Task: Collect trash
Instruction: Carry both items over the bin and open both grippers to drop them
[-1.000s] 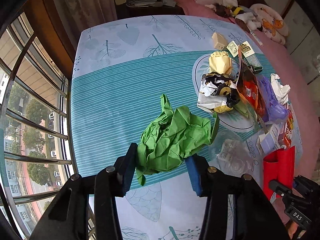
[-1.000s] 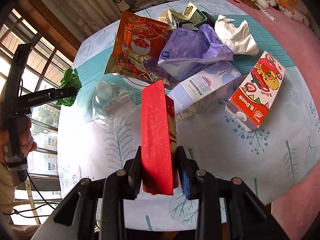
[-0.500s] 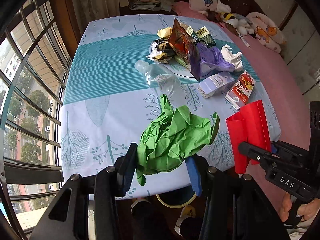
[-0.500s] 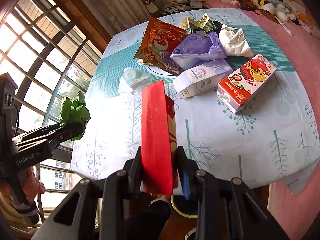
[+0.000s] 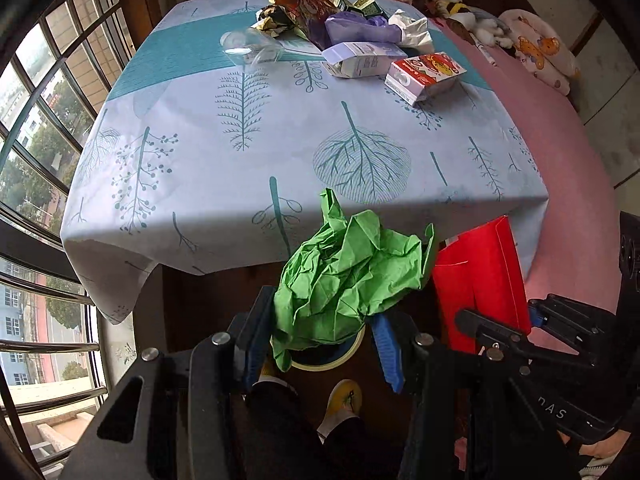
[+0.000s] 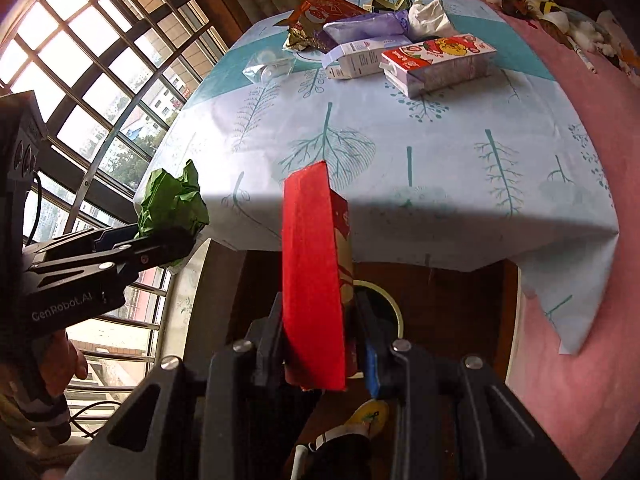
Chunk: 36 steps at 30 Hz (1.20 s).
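- Left tongs [image 5: 320, 344] pinch a crumpled green paper [image 5: 348, 280] between their pads, held past the near edge of the bench [image 5: 280, 140], pointing steeply down.
- Directly below the paper, a round bin [image 5: 352, 350] with a pale rim sits on the floor, mostly hidden by the wad; the person's shoes show beside it.
- Right tongs [image 6: 320, 340] pinch a flat red box [image 6: 312, 280], its long axis upright along the fingers. The bin rim [image 6: 394, 308] shows just behind and right of the box.
- Judgement: both loads hang above the bin, so the drop is straight down; the left hand looks better centred.
- Far across the bench remain cartons [image 5: 424, 76], wrappers and a clear plastic piece [image 5: 250, 46], well apart from both tongs.
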Each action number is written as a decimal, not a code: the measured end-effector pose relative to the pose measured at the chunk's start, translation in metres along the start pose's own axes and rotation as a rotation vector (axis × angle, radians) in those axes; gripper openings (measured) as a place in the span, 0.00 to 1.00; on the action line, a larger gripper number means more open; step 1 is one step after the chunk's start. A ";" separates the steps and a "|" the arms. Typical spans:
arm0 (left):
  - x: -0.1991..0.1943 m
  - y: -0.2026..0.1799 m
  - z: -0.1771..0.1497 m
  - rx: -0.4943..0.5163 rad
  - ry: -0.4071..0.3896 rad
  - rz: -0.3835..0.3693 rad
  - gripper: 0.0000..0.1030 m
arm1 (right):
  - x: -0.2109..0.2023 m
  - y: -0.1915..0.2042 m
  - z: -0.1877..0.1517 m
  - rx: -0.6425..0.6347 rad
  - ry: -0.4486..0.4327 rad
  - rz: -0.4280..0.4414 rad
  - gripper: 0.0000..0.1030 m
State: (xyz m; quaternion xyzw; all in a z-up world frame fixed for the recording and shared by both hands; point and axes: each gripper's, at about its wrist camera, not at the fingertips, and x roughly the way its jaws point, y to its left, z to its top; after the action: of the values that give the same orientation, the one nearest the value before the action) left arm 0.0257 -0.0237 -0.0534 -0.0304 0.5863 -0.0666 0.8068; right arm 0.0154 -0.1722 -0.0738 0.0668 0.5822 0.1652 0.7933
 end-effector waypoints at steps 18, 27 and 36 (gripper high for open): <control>0.191 0.019 -0.082 0.035 0.222 0.022 0.50 | 0.196 -0.058 -0.091 0.300 0.187 -0.007 0.37; 0.265 0.044 -0.091 0.070 0.209 0.054 0.91 | 0.292 -0.091 -0.108 0.408 0.195 -0.038 0.52; 0.260 0.049 -0.085 0.105 0.184 0.073 0.91 | 0.292 -0.077 -0.107 0.358 0.138 -0.100 0.65</control>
State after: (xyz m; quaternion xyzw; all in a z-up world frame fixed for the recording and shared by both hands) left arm 0.0276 -0.0099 -0.3305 0.0397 0.6544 -0.0701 0.7519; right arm 0.0062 -0.1541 -0.3936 0.1665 0.6577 0.0236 0.7342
